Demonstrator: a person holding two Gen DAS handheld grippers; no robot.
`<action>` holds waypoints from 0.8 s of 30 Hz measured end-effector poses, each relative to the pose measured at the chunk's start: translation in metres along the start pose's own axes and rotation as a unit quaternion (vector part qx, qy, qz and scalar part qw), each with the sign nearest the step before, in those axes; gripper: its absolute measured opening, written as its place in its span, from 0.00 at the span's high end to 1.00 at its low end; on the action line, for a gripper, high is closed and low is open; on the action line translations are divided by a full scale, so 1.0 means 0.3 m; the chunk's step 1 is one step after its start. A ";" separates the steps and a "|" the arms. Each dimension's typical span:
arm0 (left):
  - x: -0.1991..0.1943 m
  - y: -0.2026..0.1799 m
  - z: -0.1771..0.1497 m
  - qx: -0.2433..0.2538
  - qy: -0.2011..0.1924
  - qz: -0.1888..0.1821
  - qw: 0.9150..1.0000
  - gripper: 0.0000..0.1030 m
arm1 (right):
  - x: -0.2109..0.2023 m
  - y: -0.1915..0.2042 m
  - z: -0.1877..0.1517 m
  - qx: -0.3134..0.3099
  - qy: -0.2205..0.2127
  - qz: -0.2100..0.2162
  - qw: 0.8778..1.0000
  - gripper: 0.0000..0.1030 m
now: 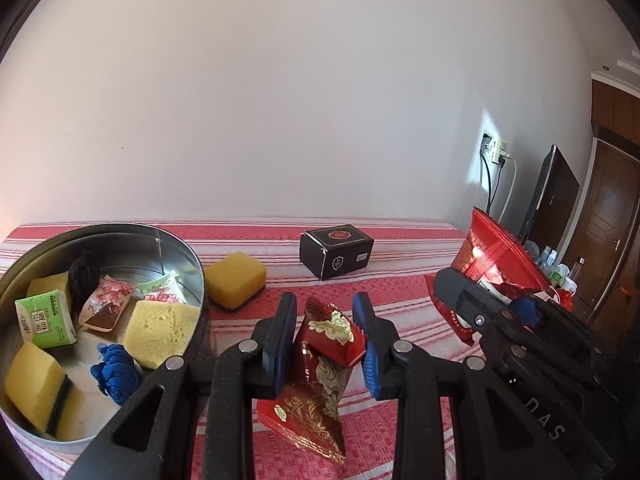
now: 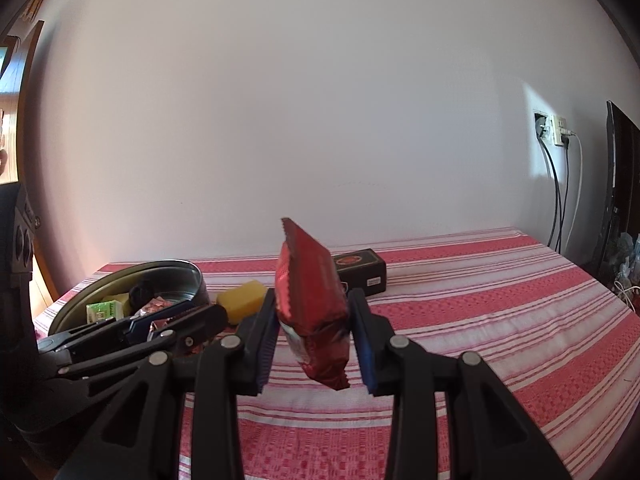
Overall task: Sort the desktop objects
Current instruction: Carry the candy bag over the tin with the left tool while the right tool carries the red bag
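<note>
In my left gripper [image 1: 326, 340] I grasp a red gold-flowered packet [image 1: 324, 376], jaws clenched on it, lifted above the striped table [image 1: 400, 304]. My right gripper [image 2: 314, 336] grasps a red snack bag [image 2: 312, 304], jaws pressed on both its sides, held upright off the table. To the left sits a round metal tin [image 1: 176, 248] holding sponges, wrapped sweets and a green tissue pack [image 1: 46, 318]. Just right of the tin lies a yellow sponge [image 1: 236, 278]; farther back stands a black box [image 1: 336, 250].

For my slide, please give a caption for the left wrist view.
Left gripper holds a red snack packet beside the round tin of sorted items.
</note>
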State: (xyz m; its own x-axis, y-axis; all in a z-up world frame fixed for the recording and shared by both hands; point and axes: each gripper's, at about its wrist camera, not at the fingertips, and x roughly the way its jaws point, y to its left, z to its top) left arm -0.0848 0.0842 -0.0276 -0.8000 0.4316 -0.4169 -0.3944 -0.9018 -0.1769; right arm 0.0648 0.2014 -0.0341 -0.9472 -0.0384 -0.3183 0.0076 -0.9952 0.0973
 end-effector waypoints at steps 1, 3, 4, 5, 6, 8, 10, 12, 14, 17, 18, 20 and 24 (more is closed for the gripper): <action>-0.012 0.011 0.006 -0.002 -0.004 0.004 1.000 0.69 | 0.000 0.013 0.006 0.000 -0.001 0.005 1.000 0.66; -0.032 0.038 0.017 -0.006 -0.009 0.010 1.000 0.69 | 0.004 0.044 0.019 -0.003 -0.004 0.014 1.000 0.66; -0.043 0.054 0.024 -0.009 -0.013 0.013 1.000 0.69 | 0.007 0.062 0.026 -0.006 -0.006 0.018 1.000 0.66; -0.055 0.071 0.030 -0.012 -0.017 0.018 1.000 0.69 | 0.012 0.082 0.033 -0.010 -0.007 0.022 1.000 0.66; -0.066 0.089 0.035 -0.014 -0.021 0.026 0.999 0.69 | 0.021 0.100 0.042 -0.013 -0.008 0.027 1.000 0.66; -0.091 0.128 0.048 -0.020 -0.028 0.041 0.999 0.69 | 0.036 0.137 0.056 -0.016 -0.008 0.040 0.999 0.66; -0.117 0.173 0.060 -0.028 -0.035 0.049 0.998 0.69 | 0.052 0.183 0.068 -0.019 -0.012 0.054 0.998 0.66; -0.137 0.215 0.074 -0.034 -0.042 0.065 0.996 0.69 | 0.069 0.235 0.078 -0.024 -0.016 0.065 0.997 0.66; -0.156 0.258 0.085 -0.039 -0.049 0.084 0.994 0.69 | 0.086 0.285 0.087 -0.028 -0.019 0.079 0.996 0.66; -0.175 0.322 0.102 -0.050 -0.056 0.107 0.991 0.69 | 0.116 0.354 0.099 -0.037 -0.022 0.094 0.995 0.66; -0.181 0.343 0.107 -0.054 -0.058 0.115 0.990 0.69 | 0.129 0.376 0.105 -0.039 -0.022 0.098 0.994 0.66; -0.189 0.381 0.116 -0.059 -0.061 0.128 0.988 0.69 | 0.155 0.417 0.115 -0.042 -0.023 0.105 0.993 0.66; -0.201 0.450 0.131 -0.068 -0.064 0.156 0.983 0.69 | 0.205 0.476 0.133 -0.043 -0.024 0.113 0.992 0.66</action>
State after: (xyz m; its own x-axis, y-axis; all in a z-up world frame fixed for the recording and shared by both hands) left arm -0.1075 -0.0626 0.0088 -0.9263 0.1241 -0.3559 -0.0628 -0.9819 -0.1789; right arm -0.0051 0.0606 -0.0020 -0.9326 -0.2583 -0.2522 0.2462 -0.9660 0.0790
